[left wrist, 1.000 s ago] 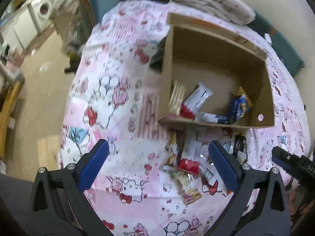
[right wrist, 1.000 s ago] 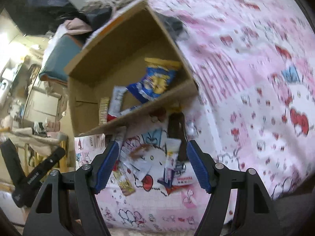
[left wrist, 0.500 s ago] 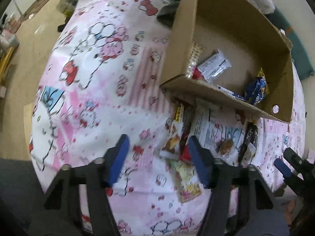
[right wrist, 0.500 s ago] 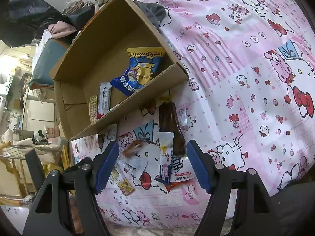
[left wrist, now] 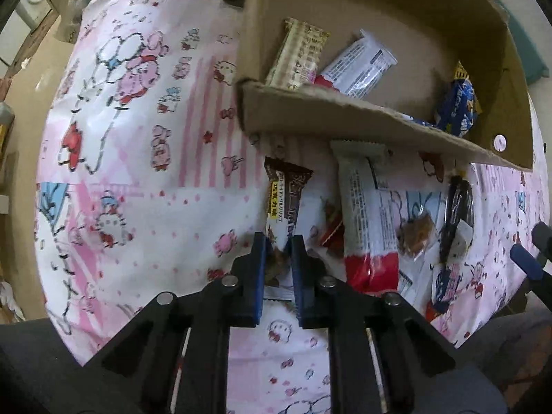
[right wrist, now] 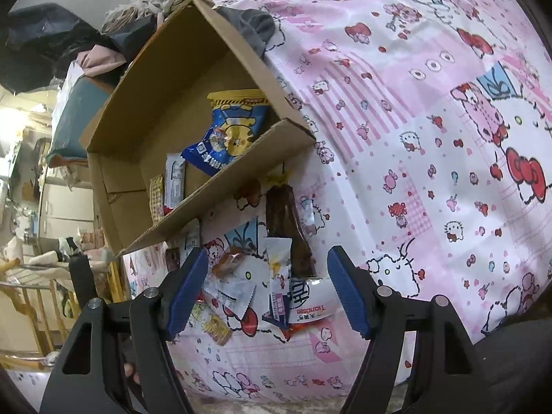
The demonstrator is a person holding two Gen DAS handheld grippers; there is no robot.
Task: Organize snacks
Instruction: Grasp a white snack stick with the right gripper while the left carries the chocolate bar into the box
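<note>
Left gripper [left wrist: 278, 241] fingers pinch the brown chocolate bar [left wrist: 283, 203] on the patterned cloth [left wrist: 145, 158] — right gripper [right wrist: 267, 288] fingers spread wide above loose snack packets [right wrist: 241, 286], near the cardboard box [right wrist: 145, 79].

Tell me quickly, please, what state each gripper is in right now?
Left gripper: closed on the brown snack bar lying on the cloth.
Right gripper: open, holding nothing, above the loose snacks.
</note>
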